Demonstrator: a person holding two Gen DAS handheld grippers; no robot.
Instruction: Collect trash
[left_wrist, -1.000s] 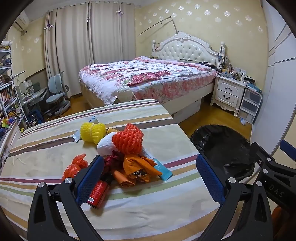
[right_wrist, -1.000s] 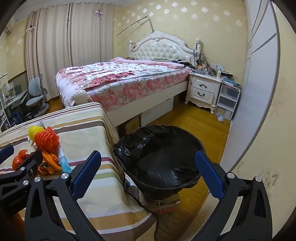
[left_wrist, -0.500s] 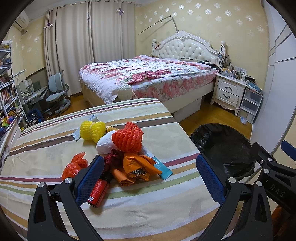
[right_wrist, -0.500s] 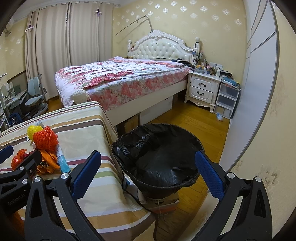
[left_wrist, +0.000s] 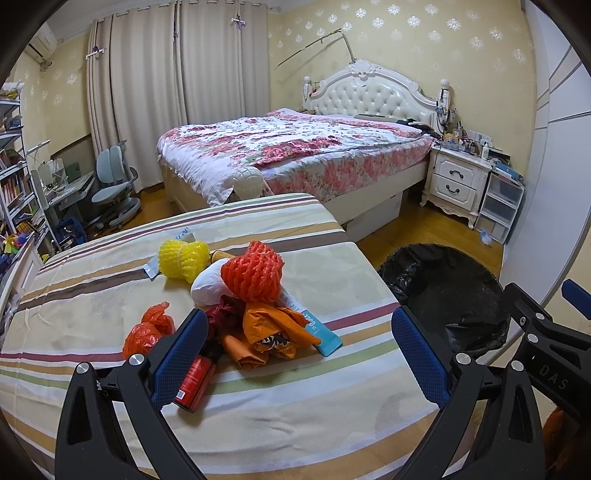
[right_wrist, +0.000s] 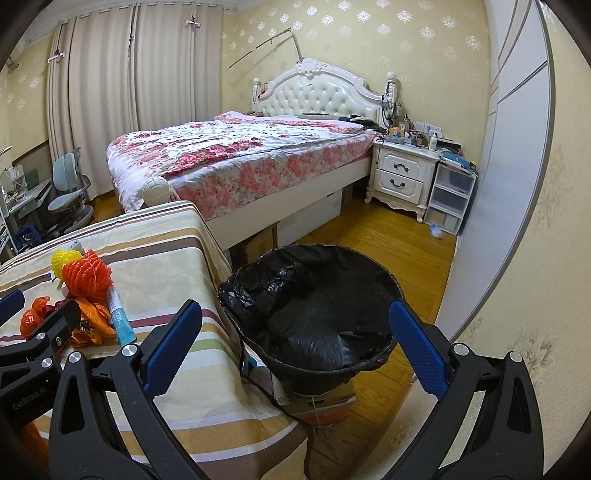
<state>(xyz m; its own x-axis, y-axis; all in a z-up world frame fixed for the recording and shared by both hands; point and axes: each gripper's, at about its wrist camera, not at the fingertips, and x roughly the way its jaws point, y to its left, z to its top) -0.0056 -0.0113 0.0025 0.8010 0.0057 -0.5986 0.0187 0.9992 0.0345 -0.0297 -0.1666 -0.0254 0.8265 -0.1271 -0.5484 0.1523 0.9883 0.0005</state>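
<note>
1. Trash lies heaped in a small pile (left_wrist: 240, 314) on the counter (left_wrist: 258, 406), which wears a smooth striped cloth of cream, brown, green and maroon bands.
2. Right of the pile, off the counter's edge, stands a round bin (right_wrist: 314, 306) lined with a crinkled glossy black bag; nothing shows inside it but the liner. It sits on a flat cardboard box (right_wrist: 317, 398) on the wooden floor.
3. Left hand-held gripper (left_wrist: 299, 347) hovers just short of the pile, its black arms spread wide, its blue textured pads gripping nothing.
4. Right hand-held gripper (right_wrist: 295, 343) is likewise spread wide and bare, framing the bin.
5. Topping the pile is an orange foam net (left_wrist: 253, 271), knobbly and rounded.
6. Behind the pile, a yellow foam net (left_wrist: 183, 258) of the same weave.
7. Under the orange net, a crumpled white wad (left_wrist: 208, 282) and a creased orange wrapper (left_wrist: 273, 332).
8. Left of the pile, a knotted orange plastic bag (left_wrist: 147, 330).
9. At the near edge of the pile, a red cylindrical can (left_wrist: 194, 380) lies on its side, and a flat blue tube (left_wrist: 321, 334) pokes out to the right.
</note>
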